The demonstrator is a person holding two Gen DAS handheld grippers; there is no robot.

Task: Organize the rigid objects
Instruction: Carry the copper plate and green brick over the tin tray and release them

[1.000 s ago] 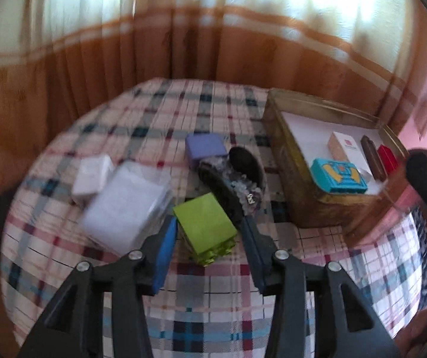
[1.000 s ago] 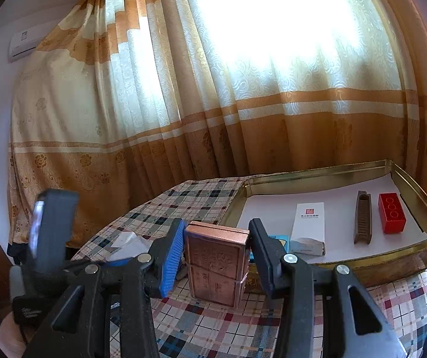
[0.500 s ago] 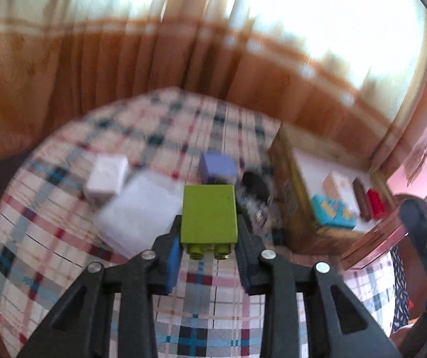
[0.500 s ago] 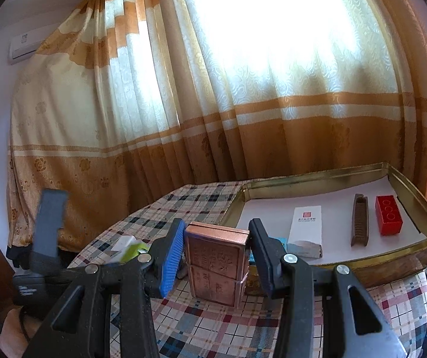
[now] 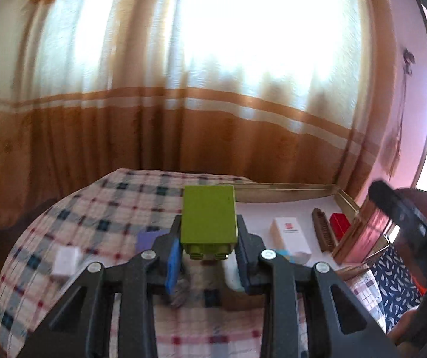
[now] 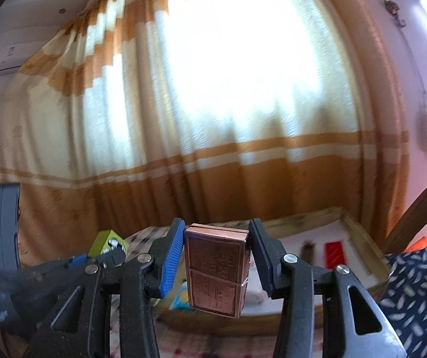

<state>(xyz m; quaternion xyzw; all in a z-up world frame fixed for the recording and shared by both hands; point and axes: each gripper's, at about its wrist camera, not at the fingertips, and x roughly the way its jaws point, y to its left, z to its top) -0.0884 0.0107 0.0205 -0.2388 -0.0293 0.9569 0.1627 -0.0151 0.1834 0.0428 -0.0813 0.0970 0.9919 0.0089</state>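
My left gripper (image 5: 209,232) is shut on a green toy brick (image 5: 209,216) and holds it in the air above the checked table (image 5: 109,208), left of the gold tray (image 5: 344,198). The brick and left gripper also show in the right wrist view (image 6: 107,246). My right gripper (image 6: 215,256) is shut on a copper-coloured metal box (image 6: 216,271), held up in front of the tray (image 6: 359,232). In the tray lie a white carton (image 5: 291,235), a brown comb-like bar (image 5: 322,232) and a red brick (image 5: 340,222).
On the table lie a purple block (image 5: 151,237) and a small white box (image 5: 66,259). A striped curtain (image 5: 183,119) hangs behind the table. A dark patterned cushion (image 6: 416,283) lies at the right. My right gripper's body (image 5: 407,223) shows at the right of the left wrist view.
My left gripper closed on the green brick, lifted it off the table and swung toward the tray. My right gripper rose with the copper box, tilting up.
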